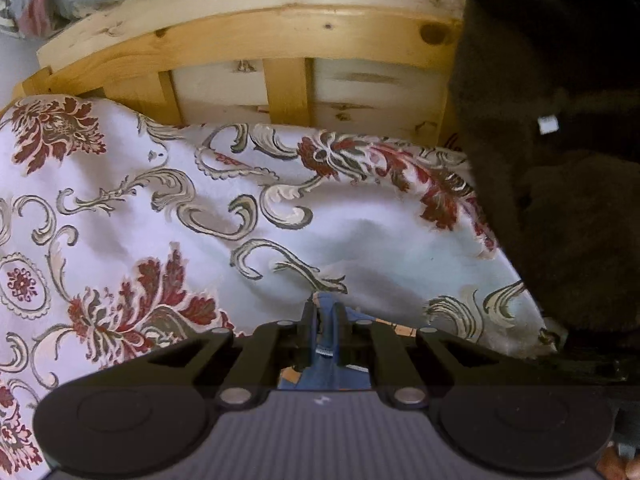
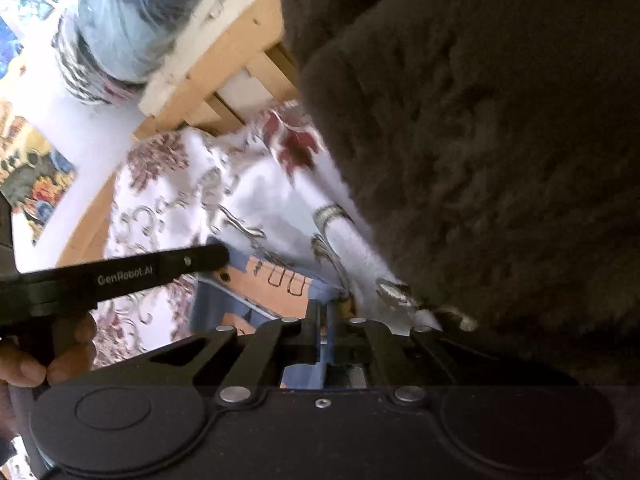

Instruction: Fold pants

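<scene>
Both grippers clamped on the pants at the waist end; slip risk.

Your left gripper (image 1: 323,322) and right gripper (image 2: 325,320) each pinch blue denim pants (image 2: 224,312) by a thin edge, near the orange waistband patch (image 2: 276,284), over the floral bedspread (image 1: 160,208). Uneven pull drops one corner; the dark fuzzy sleeve (image 2: 500,160) beside the patch blocks your view.

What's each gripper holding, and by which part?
Both are shut on the blue pants. The left gripper pinches a bunched fold of the pants; the right gripper pinches an edge beside the orange patch. Which part cannot be told.
</scene>
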`<state>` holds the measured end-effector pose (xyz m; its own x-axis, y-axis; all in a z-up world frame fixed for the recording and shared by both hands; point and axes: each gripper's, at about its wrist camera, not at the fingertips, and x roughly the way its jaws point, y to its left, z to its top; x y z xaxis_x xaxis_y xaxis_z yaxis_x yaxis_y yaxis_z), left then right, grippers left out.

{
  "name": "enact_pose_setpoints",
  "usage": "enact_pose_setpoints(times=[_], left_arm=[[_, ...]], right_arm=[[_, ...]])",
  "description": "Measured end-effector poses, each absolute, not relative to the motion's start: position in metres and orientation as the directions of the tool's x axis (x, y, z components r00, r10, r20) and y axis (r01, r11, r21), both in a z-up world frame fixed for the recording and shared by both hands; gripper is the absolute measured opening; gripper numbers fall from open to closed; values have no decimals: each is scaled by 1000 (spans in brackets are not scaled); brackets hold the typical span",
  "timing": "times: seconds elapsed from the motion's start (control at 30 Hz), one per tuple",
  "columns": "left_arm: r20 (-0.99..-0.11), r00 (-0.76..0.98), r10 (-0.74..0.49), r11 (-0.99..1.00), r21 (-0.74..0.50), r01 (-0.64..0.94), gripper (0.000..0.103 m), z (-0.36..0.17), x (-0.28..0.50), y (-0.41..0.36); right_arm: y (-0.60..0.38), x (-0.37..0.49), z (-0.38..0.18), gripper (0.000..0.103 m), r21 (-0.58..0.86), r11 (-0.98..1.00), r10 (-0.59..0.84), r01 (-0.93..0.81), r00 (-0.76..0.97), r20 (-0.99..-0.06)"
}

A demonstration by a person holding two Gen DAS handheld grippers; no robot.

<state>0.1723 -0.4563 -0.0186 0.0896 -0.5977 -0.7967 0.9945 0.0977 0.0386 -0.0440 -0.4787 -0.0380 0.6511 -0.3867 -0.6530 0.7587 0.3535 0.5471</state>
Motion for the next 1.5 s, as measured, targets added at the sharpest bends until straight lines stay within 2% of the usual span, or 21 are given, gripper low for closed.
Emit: enact_pose_setpoints(times=[0.07, 0.13, 0.17, 0.2, 0.27, 0.33, 0.4, 0.47, 0.63, 0.77, 0.83, 0.97, 1.03, 1.07, 1.13, 1.2, 1.3, 1.37, 1.43, 1.5], left_arm=[[-801, 99, -590, 111, 40, 993, 9, -29, 173, -461], [-797, 116, -593, 141, 39, 989, 16, -37, 175, -463], [-790, 131, -599, 164, 39, 986, 29, -38, 177, -462], [-782, 143, -607, 188, 35, 982, 47, -38, 179, -460], [-751, 172, -638, 237, 21, 971, 68, -31, 181, -450], [-722, 200, -662, 269, 19, 963, 75, -22, 183, -435], [-712, 220, -666, 290, 24, 957, 88, -15, 186, -419], [-696, 263, -668, 331, 39, 943, 94, -12, 190, -396], [-712, 375, -593, 487, 54, 872, 94, -28, 205, -333], [-725, 498, -476, 640, 103, 761, 92, -55, 219, -285], [-712, 574, -404, 703, 160, 693, 90, -66, 223, -268], [-664, 688, -292, 779, 252, 574, 88, -86, 236, -240], [-648, 705, -289, 803, 237, 547, 88, -86, 239, -226], [-648, 701, -297, 811, 217, 544, 87, -83, 239, -221], [-632, 687, -359, 806, 161, 570, 87, -74, 233, -212], [-606, 660, -445, 762, 132, 635, 92, -63, 218, -207], [-608, 572, -551, 648, 120, 752, 93, -56, 199, -214], [-635, 520, -572, 568, 151, 809, 93, -62, 189, -226], [-659, 531, -532, 524, 236, 818, 90, -74, 182, -242], [-667, 585, -462, 535, 317, 783, 87, -89, 184, -251]], right_arm=[[-481, -40, -43, 2, 535, 342, -374, 773, 634, -677], [-481, -37, -45, 5, 512, 345, -372, 787, 616, -695], [-481, -37, -45, 8, 509, 347, -373, 788, 614, -696], [-479, -38, -43, 14, 504, 351, -375, 789, 612, -697], [-476, -40, -38, 24, 501, 364, -387, 785, 617, -685], [-472, -41, -32, 34, 490, 382, -410, 783, 619, -670], [-466, -41, -25, 51, 478, 420, -432, 771, 633, -642], [-462, -38, -20, 57, 473, 464, -431, 749, 657, -618], [-460, -23, -16, 57, 439, 596, -362, 673, 712, -602], [-474, -4, -35, 56, 489, 587, -224, 645, 710, -668], [-477, -4, -41, 50, 472, 570, -229, 673, 682, -695], [-486, -10, -47, 28, 470, 523, -254, 711, 656, -711], [-488, -15, -46, 25, 478, 506, -259, 718, 655, -710], [-487, -16, -45, 27, 478, 507, -258, 718, 655, -710], [-480, -17, -40, 39, 467, 540, -260, 700, 667, -698], [-470, -10, -31, 63, 453, 607, -264, 653, 703, -660], [-459, 8, -20, 66, 421, 726, -237, 544, 772, -589], [-460, 31, -19, 66, 423, 801, -139, 424, 818, -558], [-470, 48, -30, 66, 482, 806, -18, 343, 829, -559], [-483, 64, -46, 66, 514, 787, 44, 341, 800, -598]])
